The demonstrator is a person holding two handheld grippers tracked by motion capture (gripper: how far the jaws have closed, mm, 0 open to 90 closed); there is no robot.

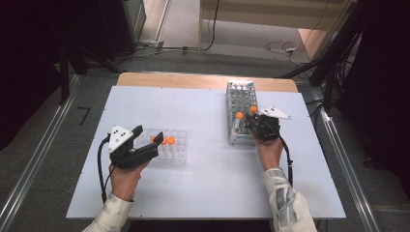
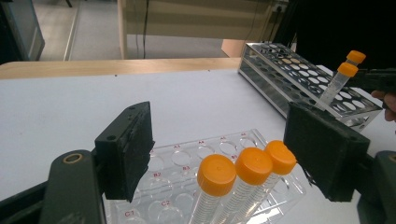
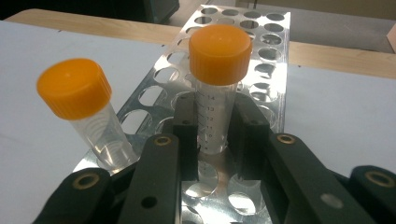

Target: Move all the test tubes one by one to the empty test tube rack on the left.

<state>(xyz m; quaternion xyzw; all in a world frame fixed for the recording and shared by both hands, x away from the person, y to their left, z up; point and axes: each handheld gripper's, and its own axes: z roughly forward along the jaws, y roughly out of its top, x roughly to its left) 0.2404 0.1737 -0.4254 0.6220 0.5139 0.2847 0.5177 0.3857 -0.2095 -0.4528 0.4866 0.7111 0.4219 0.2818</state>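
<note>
A silver metal rack [image 1: 240, 96] stands at the right of the white table. Two orange-capped clear tubes sit in its near end. My right gripper [image 3: 215, 130] is shut on the upright tube [image 3: 219, 56], its pads pressing the tube's body just above the rack top [image 3: 261, 46]. The other tube [image 3: 74, 88] leans in a hole beside it. At the left, my left gripper [image 2: 224, 140] stands open over a clear plastic rack [image 2: 187, 154]. Three orange-capped tubes [image 2: 253, 165] in that rack lie between its jaws without touching them.
The table's wooden far edge [image 1: 203, 79] runs behind the metal rack. Cables [image 1: 285, 48] lie on the floor beyond it. A bare white table surface [image 1: 208, 169] lies between the two hands, and metal rails [image 1: 338, 145] flank the table.
</note>
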